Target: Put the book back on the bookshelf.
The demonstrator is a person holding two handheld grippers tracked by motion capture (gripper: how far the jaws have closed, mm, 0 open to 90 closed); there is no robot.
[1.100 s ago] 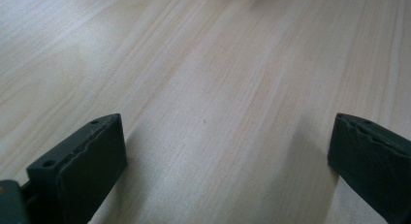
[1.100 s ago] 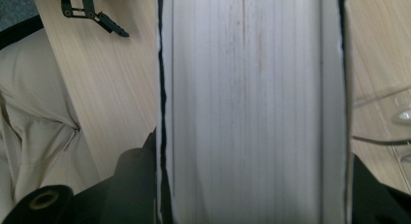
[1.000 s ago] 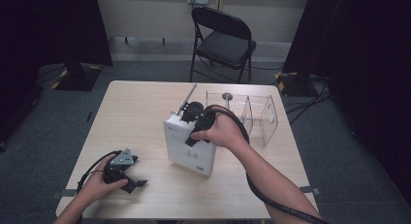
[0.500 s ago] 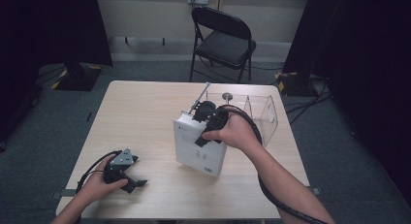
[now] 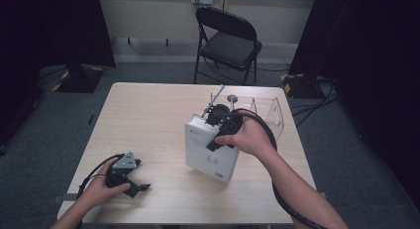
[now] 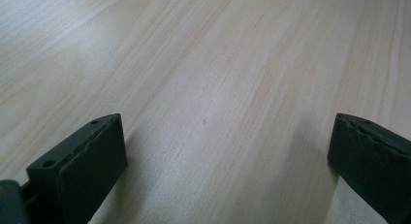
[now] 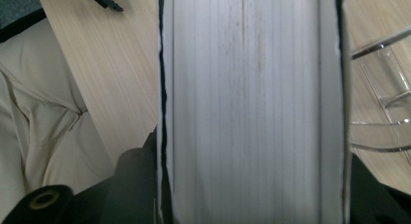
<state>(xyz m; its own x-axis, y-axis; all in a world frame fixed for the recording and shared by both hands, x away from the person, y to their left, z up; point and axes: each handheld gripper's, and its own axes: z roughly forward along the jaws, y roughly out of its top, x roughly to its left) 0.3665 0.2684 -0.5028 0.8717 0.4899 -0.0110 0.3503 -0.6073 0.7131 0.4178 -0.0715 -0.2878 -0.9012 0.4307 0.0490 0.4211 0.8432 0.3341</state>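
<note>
Book [image 5: 210, 152] clamped in the right claw [image 5: 221, 126], standing tilted on the desk [image 5: 148, 115].

One white book stands on its lower edge near the middle of the desk, its cover bearing small dark print too fine to read; in the right claw view its page edges [image 7: 252, 107] sit squeezed between the two jaws, which press on the covers from either side. Just beside it, toward the far right corner, stands one clear plastic rack [image 5: 267, 112]. The left claw [image 5: 130, 182] rests on the desk near the front left corner, well apart from the book, jaws spread wide with bare wood between them. The desk is pale wood grain; around it lies grey carpet, with one black folding chair [image 5: 228, 40] against the far wall and dark curtains at both sides.
</note>
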